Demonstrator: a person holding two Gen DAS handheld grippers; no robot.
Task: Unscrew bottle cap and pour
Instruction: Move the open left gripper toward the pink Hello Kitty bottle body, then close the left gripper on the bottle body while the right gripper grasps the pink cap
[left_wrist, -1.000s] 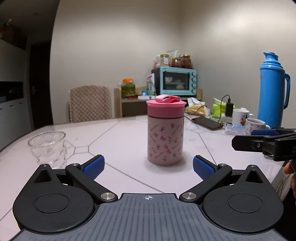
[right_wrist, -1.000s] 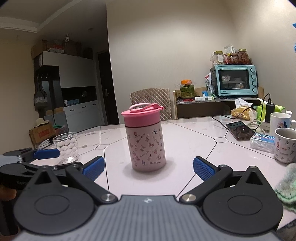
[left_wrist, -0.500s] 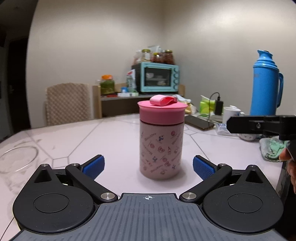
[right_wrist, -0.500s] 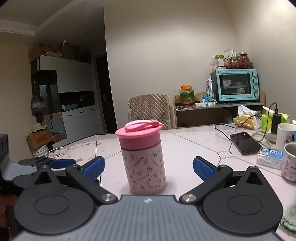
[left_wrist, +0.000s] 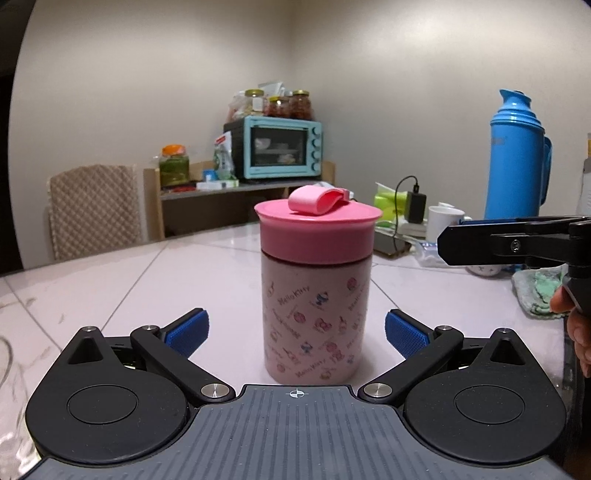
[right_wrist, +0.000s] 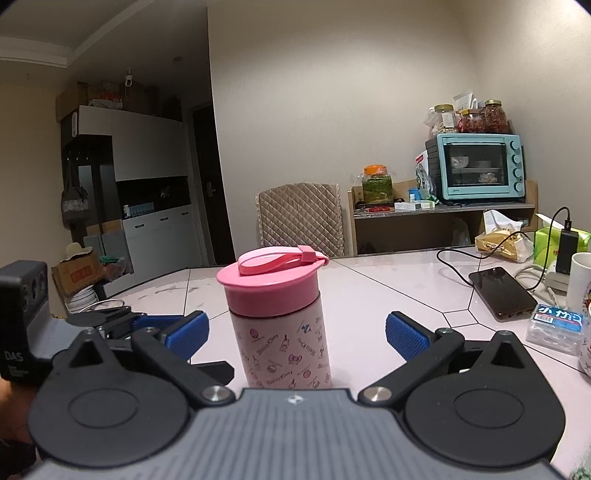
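Observation:
A pink patterned bottle (left_wrist: 316, 310) stands upright on the white table (left_wrist: 207, 266), its pink cap (left_wrist: 317, 232) with a folded loop strap screwed on. My left gripper (left_wrist: 295, 332) is open, its blue pads level with the bottle's lower body on either side, not touching. In the right wrist view, the bottle (right_wrist: 282, 343) and cap (right_wrist: 271, 288) sit just beyond my open right gripper (right_wrist: 297, 332). The right gripper (left_wrist: 465, 236) comes in from the right at cap height. The left gripper (right_wrist: 214, 347) shows low at the left. A clear glass (right_wrist: 110, 304) peeks out behind it.
A blue thermos (left_wrist: 517, 158), white mugs (left_wrist: 445, 221) and a green cloth (left_wrist: 535, 291) crowd the table's right side. A phone (right_wrist: 502, 293) on a cable and a small box (right_wrist: 557, 325) lie nearby. A padded chair (right_wrist: 301, 218) stands behind the table.
Both grippers have closed in on the bottle, which now looks larger. The left view swung right, so the glass slid off its left edge. Both grippers remain open.

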